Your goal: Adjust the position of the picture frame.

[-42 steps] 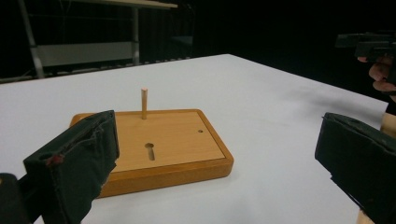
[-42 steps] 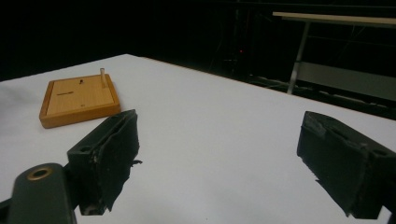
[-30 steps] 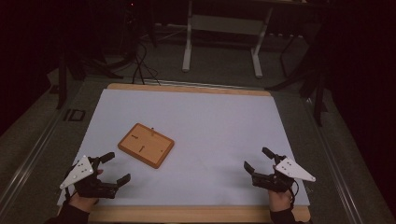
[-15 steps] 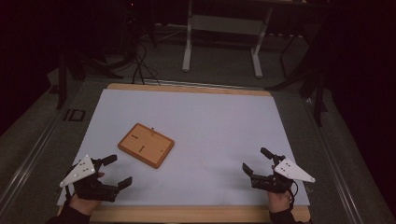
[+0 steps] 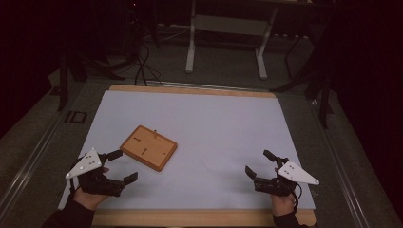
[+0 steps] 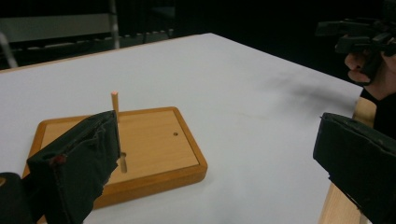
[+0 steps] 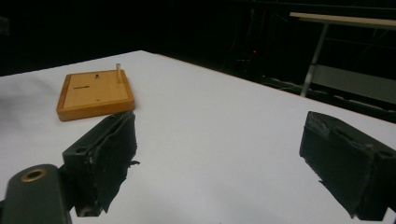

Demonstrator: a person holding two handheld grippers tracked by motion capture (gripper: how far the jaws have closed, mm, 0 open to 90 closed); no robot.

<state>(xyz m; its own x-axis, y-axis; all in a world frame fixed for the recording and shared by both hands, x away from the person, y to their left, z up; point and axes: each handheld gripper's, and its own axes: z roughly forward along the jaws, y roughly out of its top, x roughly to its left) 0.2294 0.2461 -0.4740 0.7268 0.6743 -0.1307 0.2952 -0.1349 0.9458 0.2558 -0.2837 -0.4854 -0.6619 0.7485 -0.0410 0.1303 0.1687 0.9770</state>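
Note:
A flat wooden board (image 5: 148,147) lies on the white table top, left of centre, with a thin upright peg (image 5: 155,132) near its far edge and small slots in its face. My left gripper (image 5: 122,167) hovers open just in front and to the left of the board, nothing between its jaws. In the left gripper view the board (image 6: 154,144) and peg (image 6: 115,103) sit close ahead. My right gripper (image 5: 259,162) is open near the front right of the table, holding nothing. The right gripper view has the board (image 7: 95,93) far off at the left.
The white mat (image 5: 214,123) covers a wooden table whose front edge (image 5: 190,217) runs along the bottom. A metal stand (image 5: 225,23) and cables (image 5: 142,57) are on the dark floor beyond the table's far edge.
Both grippers have shifted only slightly near the front edge; the left one has drawn back a little toward the person. The board has not moved.

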